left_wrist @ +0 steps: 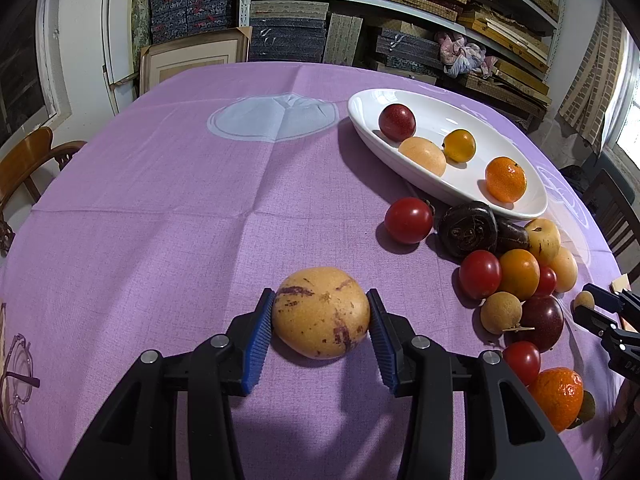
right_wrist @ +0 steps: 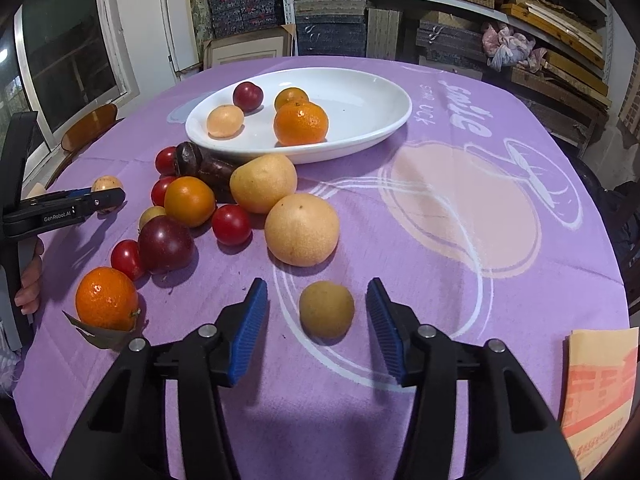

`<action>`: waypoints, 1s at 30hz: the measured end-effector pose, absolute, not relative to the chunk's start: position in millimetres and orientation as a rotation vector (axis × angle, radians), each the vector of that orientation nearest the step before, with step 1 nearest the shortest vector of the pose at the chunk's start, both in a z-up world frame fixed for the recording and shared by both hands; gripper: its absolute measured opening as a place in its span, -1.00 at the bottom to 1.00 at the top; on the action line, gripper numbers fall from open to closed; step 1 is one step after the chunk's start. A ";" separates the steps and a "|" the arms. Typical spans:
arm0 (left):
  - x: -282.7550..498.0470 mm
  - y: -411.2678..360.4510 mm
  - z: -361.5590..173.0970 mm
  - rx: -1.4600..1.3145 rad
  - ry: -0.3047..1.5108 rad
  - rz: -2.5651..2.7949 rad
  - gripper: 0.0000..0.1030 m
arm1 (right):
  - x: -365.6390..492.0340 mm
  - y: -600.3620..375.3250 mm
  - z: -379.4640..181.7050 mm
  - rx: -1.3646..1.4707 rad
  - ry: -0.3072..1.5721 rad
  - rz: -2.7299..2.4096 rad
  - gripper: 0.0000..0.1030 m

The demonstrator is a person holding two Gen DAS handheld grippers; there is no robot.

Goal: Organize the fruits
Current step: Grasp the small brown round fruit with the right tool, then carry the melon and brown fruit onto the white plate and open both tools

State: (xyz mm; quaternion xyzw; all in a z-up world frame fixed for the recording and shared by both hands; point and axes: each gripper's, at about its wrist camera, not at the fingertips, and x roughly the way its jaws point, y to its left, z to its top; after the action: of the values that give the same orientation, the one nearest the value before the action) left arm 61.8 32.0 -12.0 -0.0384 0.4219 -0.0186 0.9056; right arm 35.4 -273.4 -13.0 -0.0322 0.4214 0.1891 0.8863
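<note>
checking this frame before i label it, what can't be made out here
- Left wrist view: the lower part of the mandarin and the greenish fruit behind it are hidden by the left gripper frame.
- Left wrist view: the right gripper is cut off by the right edge; what lies by its fingers is too small to name.
- Right wrist view: the dark fruits beside the white dish overlap, so their shape stays unclear.

Metal shelves (left_wrist: 420, 4) along the back wall are packed with flat woven boxes and dark patterned boxes. A pale bundle of cloth (right_wrist: 508, 46) sits on one shelf. A framed board (left_wrist: 192, 56) leans below, beside a white door (left_wrist: 116, 32). Windows (right_wrist: 68, 48) let daylight in at both sides. A wooden chair (left_wrist: 28, 164) stands at the purple tablecloth (left_wrist: 160, 200).
</note>
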 end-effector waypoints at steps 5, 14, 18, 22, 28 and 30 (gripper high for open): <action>61.8 32.0 -12.0 -0.079 0.871 -0.038 -0.10 | 34.3 -275.3 -15.8 -0.059 0.892 0.393 -0.36; 61.9 32.0 -12.1 -0.081 0.870 -0.039 -0.10 | 33.0 -278.7 -12.2 -0.023 0.876 0.401 -0.49; 61.4 29.8 -10.6 -0.080 0.860 -0.046 -0.10 | 32.2 -280.1 -7.5 -0.006 0.861 0.403 -0.49; 62.1 27.5 -0.9 -0.082 0.833 -0.051 -0.10 | 32.4 -278.8 -2.6 0.005 0.853 0.411 -0.49; 92.8 8.5 27.2 -0.036 0.812 -0.082 -0.10 | 43.1 -271.8 27.2 -0.018 0.811 0.418 -0.49; 108.1 -2.3 39.6 -0.011 0.793 -0.098 -0.11 | 54.6 -266.8 42.7 -0.037 0.787 0.418 -0.49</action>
State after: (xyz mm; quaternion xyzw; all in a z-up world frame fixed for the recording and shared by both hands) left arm 108.1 -2.3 39.6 -0.0054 0.3862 -0.0477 0.9212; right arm 54.6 -266.8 42.7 -0.0178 0.3808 0.2021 0.9021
